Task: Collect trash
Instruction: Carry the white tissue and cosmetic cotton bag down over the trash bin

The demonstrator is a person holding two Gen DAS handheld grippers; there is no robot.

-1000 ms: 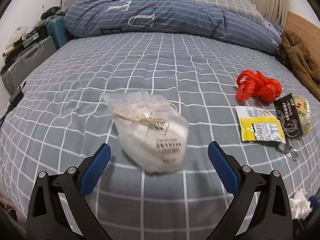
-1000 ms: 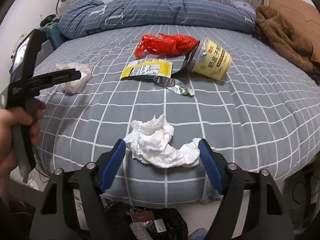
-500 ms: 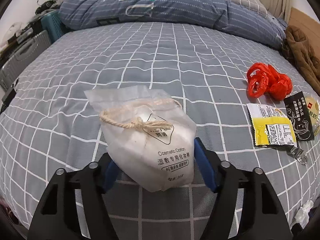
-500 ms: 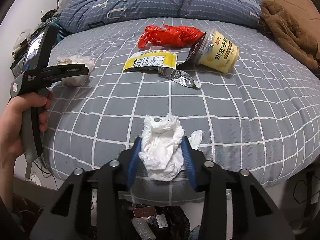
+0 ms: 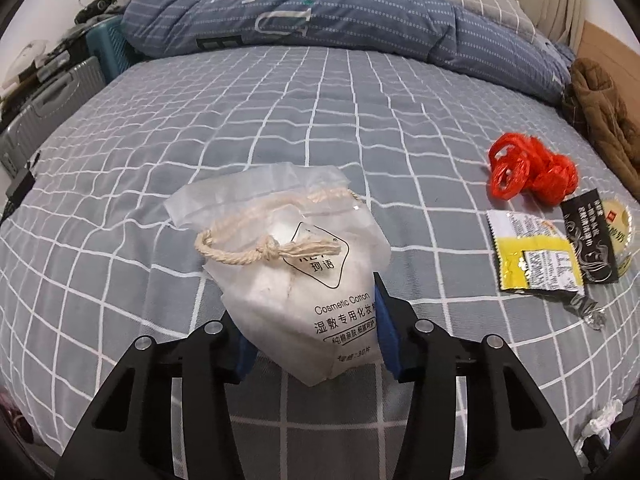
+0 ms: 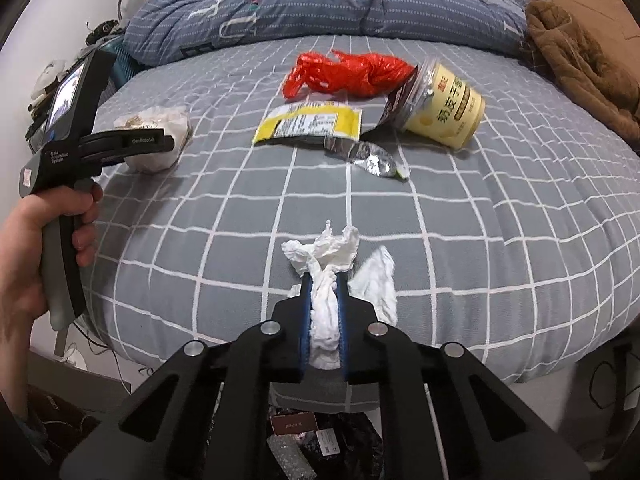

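Left gripper [image 5: 310,326] clamped on the cotton pad bag [image 5: 298,276], blue pads pressed into both lower sides, drawstring top standing past the fingertips over the grey checked bed [image 5: 304,104]. Right gripper [image 6: 323,312] squeezed tight on the crumpled tissue [image 6: 326,280], wad pinched between the pads, loose ends fanning out above and to the right of the tips, at the near edge of the bed.

Farther in on the bed from the tissue: yellow wrapper [image 6: 308,124] lying flat, silver foil scrap [image 6: 370,158] just beside it, yellow cup [image 6: 444,106] tipped on its side, red plastic bag [image 6: 348,72] behind, touching the cup's lid. Below the bed's edge, under the right gripper, a dark trash bag [image 6: 320,440] with packaging inside.
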